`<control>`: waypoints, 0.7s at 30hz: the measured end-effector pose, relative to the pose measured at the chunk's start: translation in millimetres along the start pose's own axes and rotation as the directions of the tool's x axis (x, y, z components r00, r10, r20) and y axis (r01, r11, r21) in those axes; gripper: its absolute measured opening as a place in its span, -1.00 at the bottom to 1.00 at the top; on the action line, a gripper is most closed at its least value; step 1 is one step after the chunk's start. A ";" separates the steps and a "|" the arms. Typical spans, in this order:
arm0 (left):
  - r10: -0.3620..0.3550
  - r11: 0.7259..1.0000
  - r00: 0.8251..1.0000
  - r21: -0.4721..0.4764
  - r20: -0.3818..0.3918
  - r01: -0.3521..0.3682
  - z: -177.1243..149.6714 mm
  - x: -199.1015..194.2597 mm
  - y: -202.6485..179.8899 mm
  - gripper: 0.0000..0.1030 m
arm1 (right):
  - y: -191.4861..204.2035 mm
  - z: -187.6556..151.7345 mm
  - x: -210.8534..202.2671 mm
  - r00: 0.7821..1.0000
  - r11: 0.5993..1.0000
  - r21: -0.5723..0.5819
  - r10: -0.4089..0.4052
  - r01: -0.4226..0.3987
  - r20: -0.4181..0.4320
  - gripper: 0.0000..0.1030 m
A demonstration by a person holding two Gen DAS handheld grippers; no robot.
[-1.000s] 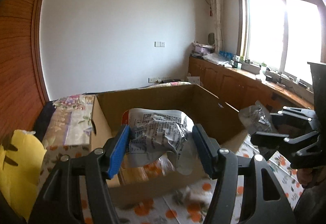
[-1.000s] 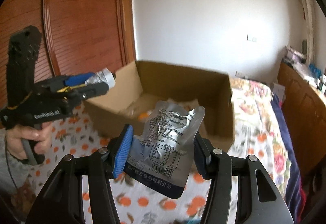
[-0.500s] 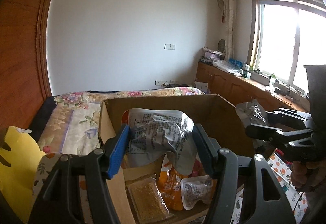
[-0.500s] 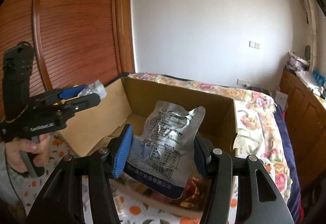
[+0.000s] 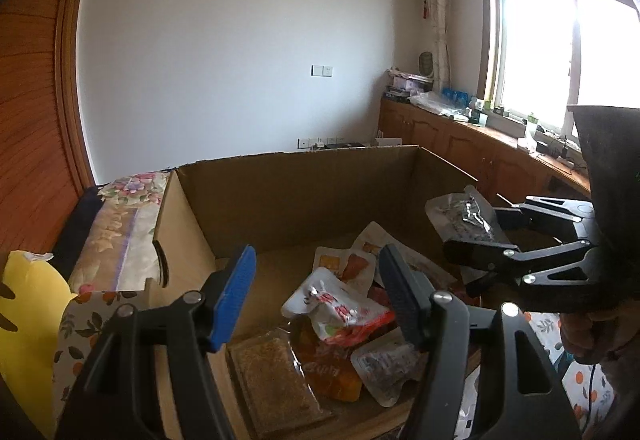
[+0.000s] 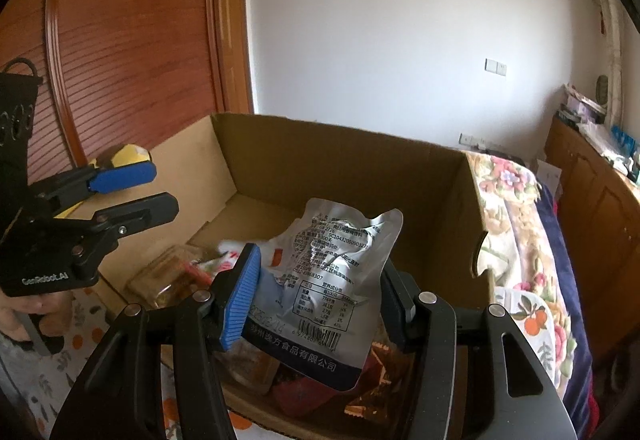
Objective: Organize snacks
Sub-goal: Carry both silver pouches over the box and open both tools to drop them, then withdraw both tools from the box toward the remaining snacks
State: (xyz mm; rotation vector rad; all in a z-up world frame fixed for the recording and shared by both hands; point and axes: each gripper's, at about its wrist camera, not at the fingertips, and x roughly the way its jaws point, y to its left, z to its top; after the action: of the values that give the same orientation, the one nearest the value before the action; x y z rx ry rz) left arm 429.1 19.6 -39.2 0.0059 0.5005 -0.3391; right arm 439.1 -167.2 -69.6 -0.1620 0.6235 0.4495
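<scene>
Both grippers hang over the open cardboard box, which stands on a cloth printed with oranges. Left gripper has its jaws spread apart with nothing between them; its blue pad and the dark finger opposite frame the heap of snacks lying on the box floor. Directly beyond the gap lies a white-and-red snack packet, crumpled and tilted, resting on an orange pouch. Just beside these, toward the near wall of the box, sit a flat clear pack of brown crumbly snack and a small silver-grey pouch.

Right gripper is clamped on a silver foil pouch — printed side with nutrition table and barcode facing the camera, its top corner reaching up above the fingers. The pouch is held upright over the near right part of the box, above dark red and brown packets whose labels cannot be read. In the left wrist view the same pouch shows as a crinkled silver shape at the box's right wall, pinched by the black fingers.

Behind the box a floral bedspread runs toward the white wall, and a yellow object sits at the box's left side — what it is cannot be told. A wooden cabinet lines the window wall.
</scene>
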 end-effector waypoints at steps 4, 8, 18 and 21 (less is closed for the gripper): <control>-0.001 1.000 1.000 -0.008 -0.003 0.001 -1.4 1.3 1.3 0.28 | -1.8 -2.1 2.0 1.000 1.000 0.004 -0.002 0.002 -0.010 0.10; 0.000 1.000 1.000 -0.009 -0.002 0.000 -3.2 1.3 4.4 0.29 | -1.6 -3.0 1.9 1.000 1.000 -0.004 -0.010 0.010 -0.014 0.19; 0.010 1.000 1.000 -0.014 0.028 -0.009 -2.8 -8.3 2.9 0.32 | -6.7 -2.8 -33.0 0.999 0.999 0.019 -0.029 0.028 0.026 0.21; 0.005 1.000 0.999 -0.006 0.038 -0.005 -1.0 -14.9 -1.5 0.32 | -9.8 -5.0 -53.3 0.998 0.998 0.030 -0.049 0.048 0.036 0.21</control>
State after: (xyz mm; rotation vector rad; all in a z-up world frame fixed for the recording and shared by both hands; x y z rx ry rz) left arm 415.9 23.0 -32.9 -0.0054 0.4634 -0.3323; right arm 402.5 -196.4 -41.7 -0.1410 0.5886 0.3959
